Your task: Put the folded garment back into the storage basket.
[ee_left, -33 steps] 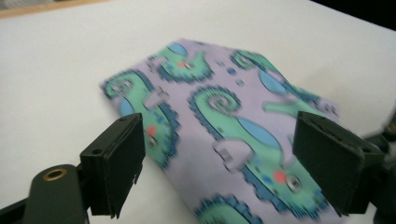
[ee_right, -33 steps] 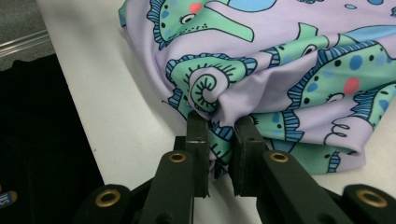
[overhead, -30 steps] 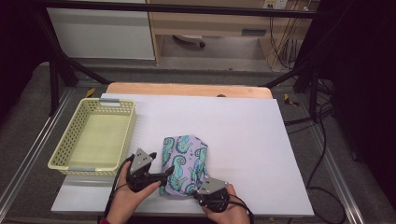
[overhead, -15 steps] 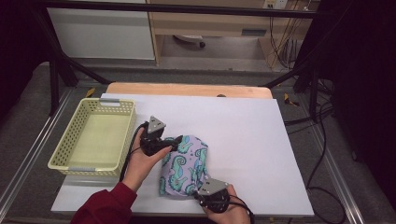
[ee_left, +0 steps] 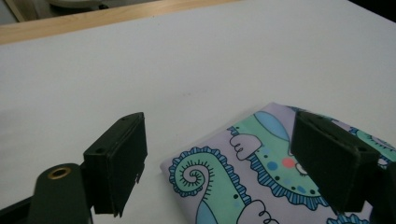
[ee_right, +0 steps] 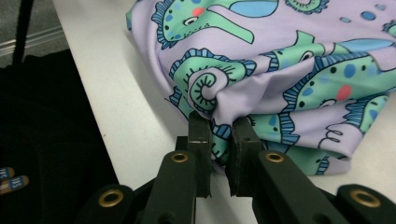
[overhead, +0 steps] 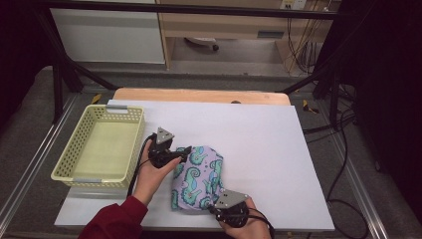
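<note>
Lilac cloth (overhead: pixel 197 178) printed with teal seahorses lies folded on the white tabletop (overhead: pixel 278 149), near its front edge, just right of the yellow basket (overhead: pixel 102 148). Right gripper (ee_right: pixel 218 135) has its fingers pressed together on a bunched fold at the cloth's near edge; in the high view it sits at the near right corner (overhead: pixel 230 209). Left gripper (ee_left: pixel 219 163) has its fingers spread wide, straddling the cloth's far left corner, pads not touching; in the high view it hovers there (overhead: pixel 183 152). Judgement: a folding step, the left about to take that corner. To do it well, lower until 1 finger slips under the edge, pinch all layers, keep the right pinch firm. Basket stands clear at left; nothing blocks. Risk: catching only the top layer.
</note>
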`<action>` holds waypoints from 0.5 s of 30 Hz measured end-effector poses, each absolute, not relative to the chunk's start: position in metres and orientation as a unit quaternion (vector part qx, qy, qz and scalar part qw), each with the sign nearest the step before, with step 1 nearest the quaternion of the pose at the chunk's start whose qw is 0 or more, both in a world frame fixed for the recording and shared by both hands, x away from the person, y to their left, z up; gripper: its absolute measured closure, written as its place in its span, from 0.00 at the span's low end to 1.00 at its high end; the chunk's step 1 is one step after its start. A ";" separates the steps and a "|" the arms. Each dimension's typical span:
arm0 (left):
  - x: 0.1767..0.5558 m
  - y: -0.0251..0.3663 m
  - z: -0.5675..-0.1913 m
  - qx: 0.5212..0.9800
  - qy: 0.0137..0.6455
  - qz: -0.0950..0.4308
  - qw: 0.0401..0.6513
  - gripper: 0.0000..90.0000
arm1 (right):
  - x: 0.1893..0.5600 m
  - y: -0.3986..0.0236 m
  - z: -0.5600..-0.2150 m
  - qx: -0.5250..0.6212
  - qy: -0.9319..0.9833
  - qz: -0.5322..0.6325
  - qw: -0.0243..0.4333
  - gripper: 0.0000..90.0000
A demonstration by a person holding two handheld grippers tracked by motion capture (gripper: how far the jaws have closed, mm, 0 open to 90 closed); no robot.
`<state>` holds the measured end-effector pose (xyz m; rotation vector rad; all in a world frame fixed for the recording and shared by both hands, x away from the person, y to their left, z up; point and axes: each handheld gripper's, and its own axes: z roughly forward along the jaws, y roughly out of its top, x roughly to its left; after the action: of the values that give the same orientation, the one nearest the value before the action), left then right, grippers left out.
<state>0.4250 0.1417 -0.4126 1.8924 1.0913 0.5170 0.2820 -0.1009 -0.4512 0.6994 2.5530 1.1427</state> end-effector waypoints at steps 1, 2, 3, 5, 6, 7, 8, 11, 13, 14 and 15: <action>0.426 0.141 -0.415 0.761 0.439 0.208 0.430 0.21 | 0.282 -0.099 -0.453 0.239 0.879 0.392 0.131 0.91; 0.427 0.140 -0.417 0.763 0.439 0.209 0.427 0.21 | 0.283 -0.099 -0.453 0.240 0.879 0.391 0.131 0.91; 0.428 0.139 -0.419 0.765 0.438 0.210 0.423 0.21 | 0.283 -0.098 -0.453 0.239 0.879 0.390 0.131 0.91; 0.430 0.138 -0.423 0.766 0.440 0.209 0.418 0.21 | 0.284 -0.097 -0.454 0.240 0.879 0.391 0.130 0.90; 0.433 0.137 -0.426 0.768 0.442 0.210 0.414 0.22 | 0.284 -0.097 -0.455 0.241 0.879 0.390 0.128 0.90; 0.434 0.137 -0.428 0.769 0.444 0.212 0.409 0.23 | 0.284 -0.096 -0.456 0.239 0.880 0.391 0.128 0.90; 0.436 0.137 -0.431 0.770 0.446 0.214 0.403 0.24 | 0.285 -0.095 -0.456 0.238 0.880 0.391 0.126 0.90; 0.441 0.139 -0.440 0.775 0.456 0.209 0.384 0.24 | 0.285 -0.095 -0.456 0.240 0.879 0.393 0.123 0.89; 0.444 0.141 -0.445 0.778 0.462 0.208 0.370 0.24 | 0.285 -0.094 -0.456 0.239 0.880 0.391 0.124 0.89; 0.445 0.142 -0.447 0.778 0.465 0.209 0.366 0.24 | 0.285 -0.093 -0.457 0.236 0.880 0.391 0.126 0.89; 0.446 0.143 -0.449 0.780 0.467 0.208 0.361 0.23 | 0.285 -0.093 -0.456 0.234 0.881 0.390 0.128 0.89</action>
<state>0.4457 0.1428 -0.4492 2.0103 1.2022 0.5360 0.2849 -0.0928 -0.4565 0.6809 2.5641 1.1357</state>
